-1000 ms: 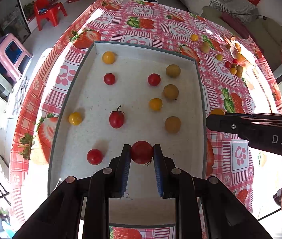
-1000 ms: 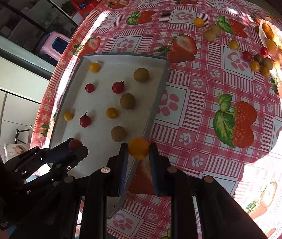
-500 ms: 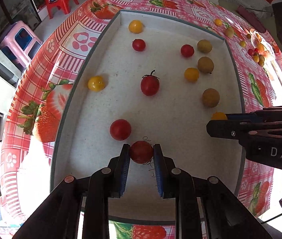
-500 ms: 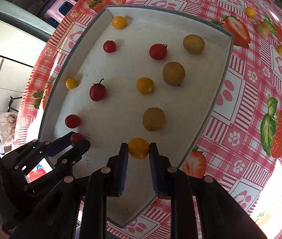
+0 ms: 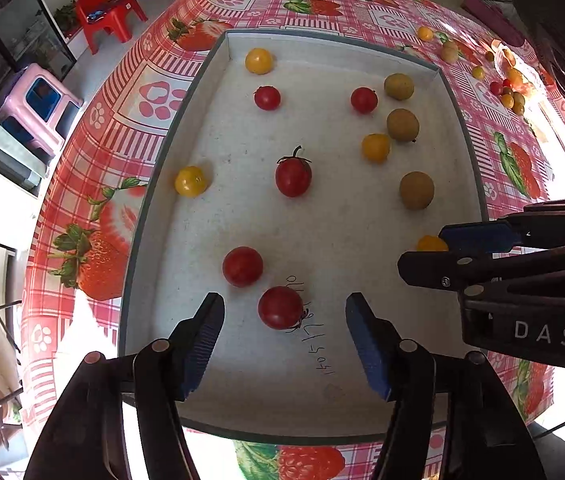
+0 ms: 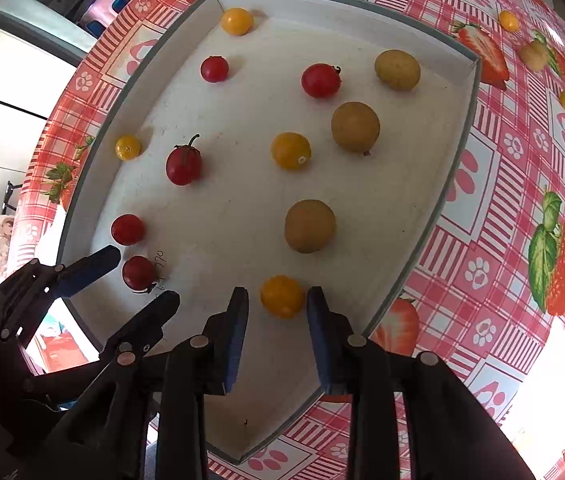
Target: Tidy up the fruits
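Left wrist view: the left gripper (image 5: pixel 284 316) is spread wide, a red tomato (image 5: pixel 281 307) lying free between its fingers on the tray (image 5: pixel 362 360) floor (beside scribbled digits).

Right wrist view: the right gripper (image 6: pixel 278 302) is released too, a yellow tomato (image 6: pixel 282 295) resting loose between its pads.

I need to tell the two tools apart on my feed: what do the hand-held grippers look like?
Both look alike. The left hand-held gripper has matte black plastic linkage arms with round silvery rivets and two fingers faced with ribbed blue pads. The right hand-held gripper is built the same; its black body carries white "DAS" lettering. No cables or sleeves are clearly visible.
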The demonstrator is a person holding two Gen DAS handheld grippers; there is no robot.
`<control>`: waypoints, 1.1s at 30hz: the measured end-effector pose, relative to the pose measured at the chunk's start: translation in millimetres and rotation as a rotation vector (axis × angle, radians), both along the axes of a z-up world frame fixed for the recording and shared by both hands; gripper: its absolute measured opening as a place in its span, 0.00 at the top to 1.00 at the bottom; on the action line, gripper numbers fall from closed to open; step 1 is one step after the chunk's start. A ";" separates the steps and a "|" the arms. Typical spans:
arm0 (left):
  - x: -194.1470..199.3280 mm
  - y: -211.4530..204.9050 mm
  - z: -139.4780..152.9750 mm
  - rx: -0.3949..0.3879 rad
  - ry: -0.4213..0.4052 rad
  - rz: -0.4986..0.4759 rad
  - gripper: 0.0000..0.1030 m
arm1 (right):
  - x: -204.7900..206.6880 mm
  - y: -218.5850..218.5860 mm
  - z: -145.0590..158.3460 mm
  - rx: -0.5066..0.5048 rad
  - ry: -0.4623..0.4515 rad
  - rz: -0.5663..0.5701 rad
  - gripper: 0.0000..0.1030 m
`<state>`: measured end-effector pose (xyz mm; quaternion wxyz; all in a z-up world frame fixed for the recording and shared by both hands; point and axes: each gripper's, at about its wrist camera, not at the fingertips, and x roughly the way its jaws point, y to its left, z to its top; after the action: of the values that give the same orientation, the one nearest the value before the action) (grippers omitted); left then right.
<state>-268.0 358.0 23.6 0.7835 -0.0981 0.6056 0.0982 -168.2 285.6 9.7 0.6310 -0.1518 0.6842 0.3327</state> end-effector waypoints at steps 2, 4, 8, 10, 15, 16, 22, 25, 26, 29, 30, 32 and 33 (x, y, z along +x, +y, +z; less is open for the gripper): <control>-1.2 1.0 1.0 0.000 0.012 -0.002 0.37 | -1.9 0.5 5.0 0.000 -0.010 0.006 0.55; -1.5 0.8 1.1 0.002 0.030 -0.005 0.37 | -3.8 -3.7 16.1 0.008 -0.013 0.004 0.43; -6.1 2.2 8.3 0.001 0.037 -0.024 0.35 | -4.1 -7.7 34.2 0.018 -0.043 -0.024 0.22; -8.0 3.4 13.9 -0.001 0.033 -0.030 0.10 | -2.9 -10.5 41.4 0.003 -0.059 -0.042 0.19; -10.1 4.1 24.5 0.017 0.048 -0.047 0.01 | 4.6 -28.4 57.0 -0.045 -0.075 -0.072 0.12; -9.4 4.0 25.6 0.015 0.054 -0.043 0.01 | 6.3 -32.2 61.1 -0.056 -0.081 -0.073 0.05; -9.6 11.5 44.0 0.040 0.059 -0.003 0.01 | 2.3 -41.4 81.3 -0.101 -0.113 -0.080 0.00; -6.8 13.0 51.2 0.065 0.082 -0.015 0.01 | -1.1 -40.4 88.3 -0.123 -0.115 -0.068 0.00; -5.9 13.5 53.9 0.055 0.084 -0.025 0.01 | -1.7 -40.5 91.6 -0.125 -0.116 -0.062 0.00; -2.3 14.7 62.0 -0.003 0.081 -0.048 0.01 | -3.8 -39.2 102.0 -0.142 -0.143 -0.041 0.00; -1.4 15.0 64.5 -0.014 0.081 -0.055 0.01 | -4.1 -38.0 104.8 -0.146 -0.152 -0.034 0.00; 2.2 12.2 68.1 -0.019 0.091 -0.078 0.01 | -4.2 -36.0 110.5 -0.149 -0.169 -0.026 0.00; 3.3 10.9 69.8 -0.013 0.091 -0.089 0.01 | -3.9 -36.0 113.1 -0.150 -0.173 -0.023 0.00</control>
<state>-264.7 368.9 93.5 0.7580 -0.0717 0.6451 0.0638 -172.2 249.5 122.8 0.6785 -0.2189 0.6519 0.2586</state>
